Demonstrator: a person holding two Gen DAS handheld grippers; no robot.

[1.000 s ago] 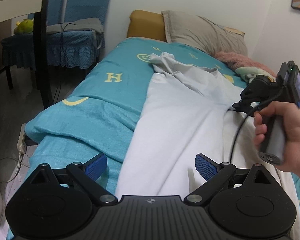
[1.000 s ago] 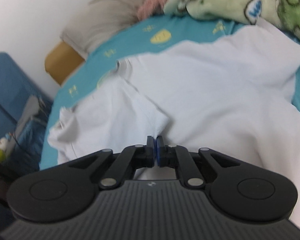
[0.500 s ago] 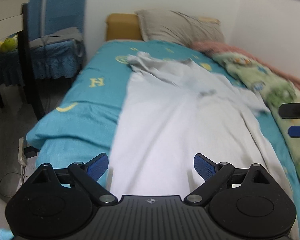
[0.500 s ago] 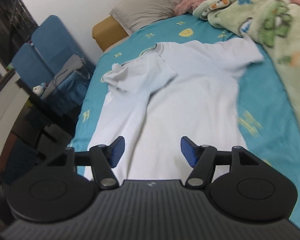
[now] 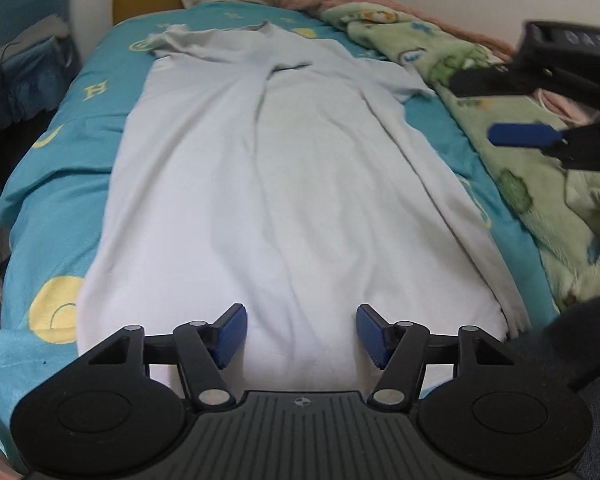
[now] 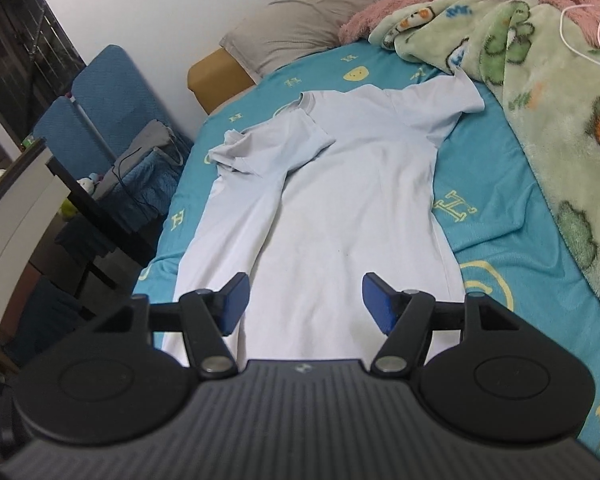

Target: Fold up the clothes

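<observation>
A white T-shirt [image 5: 284, 184] lies lengthwise on the teal bed sheet [image 5: 72, 128], collar toward the pillows. In the right wrist view the T-shirt [image 6: 340, 208] has its left sleeve folded inward over the chest and its right sleeve spread out. My left gripper [image 5: 298, 334] is open and empty above the shirt's hem. My right gripper [image 6: 302, 300] is open and empty above the lower part of the shirt; it also shows at the right edge of the left wrist view [image 5: 520, 112], over the green blanket.
A green patterned blanket [image 6: 540, 112] and a pink fluffy one [image 6: 440, 4] lie along the bed's right side. A grey pillow [image 6: 308, 28] and a mustard cushion [image 6: 216, 76] sit at the head. Blue chairs [image 6: 100, 108] and a dark table stand left of the bed.
My right gripper let go of the left sleeve, opened and drew back toward the foot of the bed. My left gripper shifted right, over the shirt's hem.
</observation>
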